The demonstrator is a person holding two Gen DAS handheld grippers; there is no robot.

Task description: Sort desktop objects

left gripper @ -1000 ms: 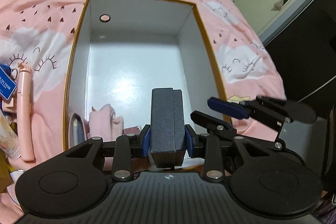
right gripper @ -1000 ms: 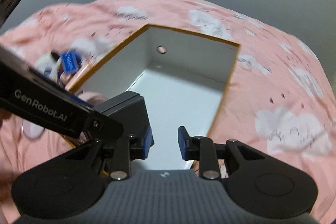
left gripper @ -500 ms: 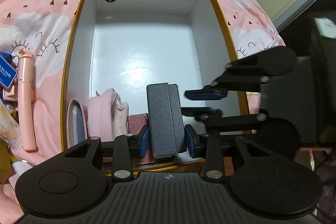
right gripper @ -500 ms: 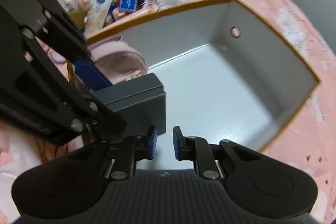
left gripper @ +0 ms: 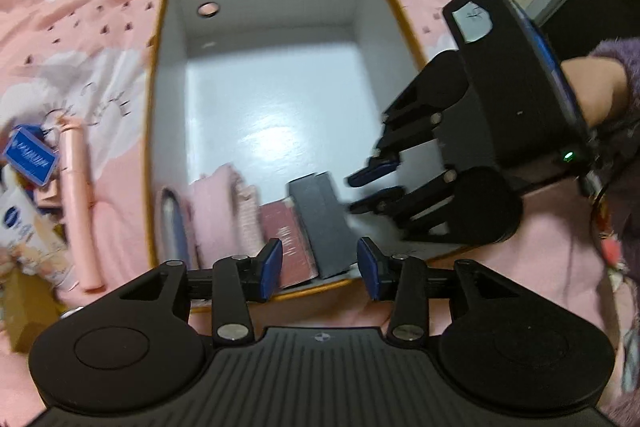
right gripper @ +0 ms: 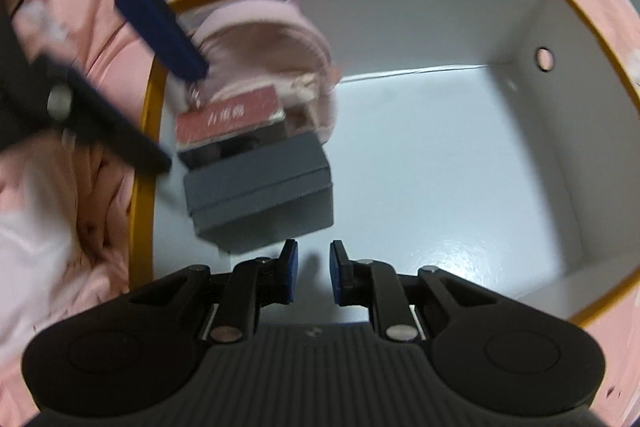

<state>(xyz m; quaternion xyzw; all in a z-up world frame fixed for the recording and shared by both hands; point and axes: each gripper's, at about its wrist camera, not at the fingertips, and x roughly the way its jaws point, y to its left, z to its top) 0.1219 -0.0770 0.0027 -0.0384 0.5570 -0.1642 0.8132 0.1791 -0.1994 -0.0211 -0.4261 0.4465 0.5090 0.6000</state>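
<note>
The left hand-held gripper [left gripper: 319,271] is spread and closing slightly, its pads clear of the grey case [left gripper: 322,227] that stands in the white box [left gripper: 372,39] beside a red packet [left gripper: 286,243]. The right hand-held gripper [right gripper: 313,273] is nearly pressed together, with nothing between its pads, just beside the case. The box sits on a pink bed cover [left gripper: 100,39].

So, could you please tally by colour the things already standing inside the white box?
Pink: 1, pink pouch
Dark red: 1, dark red box
Grey: 1, grey case
Silvery: 1, silvery flat item
Total: 4
</note>
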